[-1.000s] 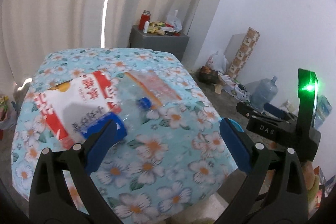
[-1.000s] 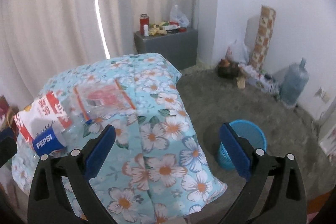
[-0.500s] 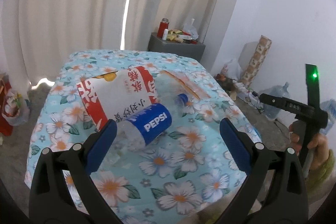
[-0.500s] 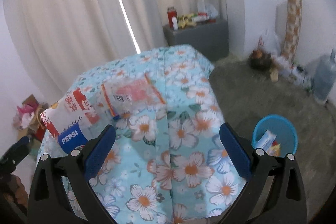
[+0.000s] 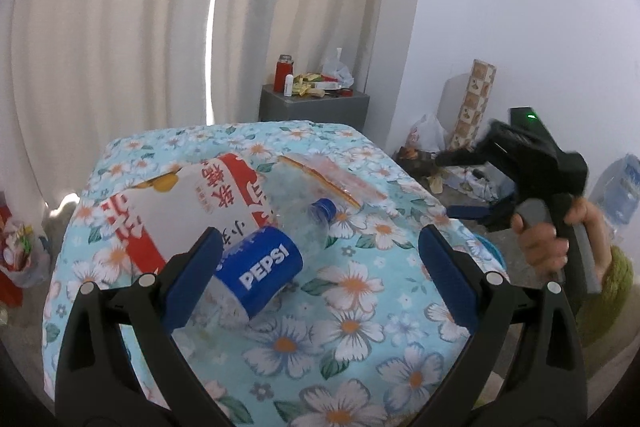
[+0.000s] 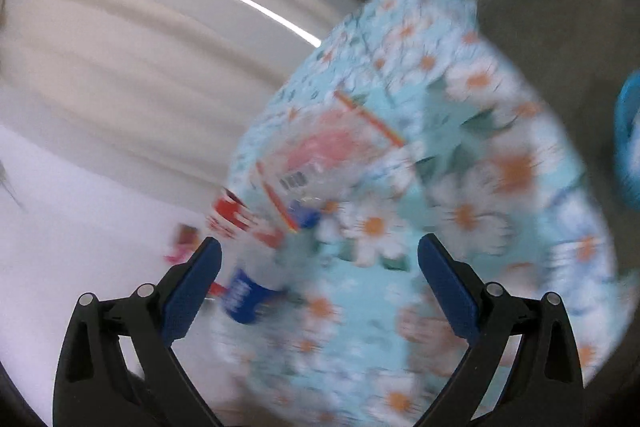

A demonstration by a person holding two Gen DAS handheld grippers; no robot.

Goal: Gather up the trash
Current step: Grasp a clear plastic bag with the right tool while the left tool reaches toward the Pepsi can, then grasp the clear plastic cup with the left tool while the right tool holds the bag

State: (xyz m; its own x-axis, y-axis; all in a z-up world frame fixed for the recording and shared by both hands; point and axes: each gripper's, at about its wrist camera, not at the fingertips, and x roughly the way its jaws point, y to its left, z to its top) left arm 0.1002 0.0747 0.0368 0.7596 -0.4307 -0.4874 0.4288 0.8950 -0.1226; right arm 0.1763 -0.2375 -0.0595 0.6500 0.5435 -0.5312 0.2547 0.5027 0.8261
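Note:
A clear Pepsi bottle [image 5: 266, 263] with a blue label and cap lies on the floral tablecloth [image 5: 352, 327]. A red-and-white snack bag [image 5: 192, 203] lies behind it, and a clear red-printed wrapper [image 5: 332, 179] lies further right. My left gripper [image 5: 320, 277] is open above the near table edge, its left pad next to the bottle. My right gripper [image 6: 320, 287] is open and tilted over the table; its view is blurred and shows the bottle [image 6: 248, 297] and wrapper [image 6: 332, 147]. The right gripper also shows in the left wrist view [image 5: 472, 213], at the table's right side.
A blue bin [image 6: 630, 147] stands on the floor right of the table. A grey cabinet [image 5: 314, 107] with a red flask and clutter stands by the curtains. A water jug [image 5: 620, 187] and bags lie along the right wall.
My right gripper has swung in towards the table and rolled, blurring its view. My left gripper has edged closer to the bottle. Both stay open.

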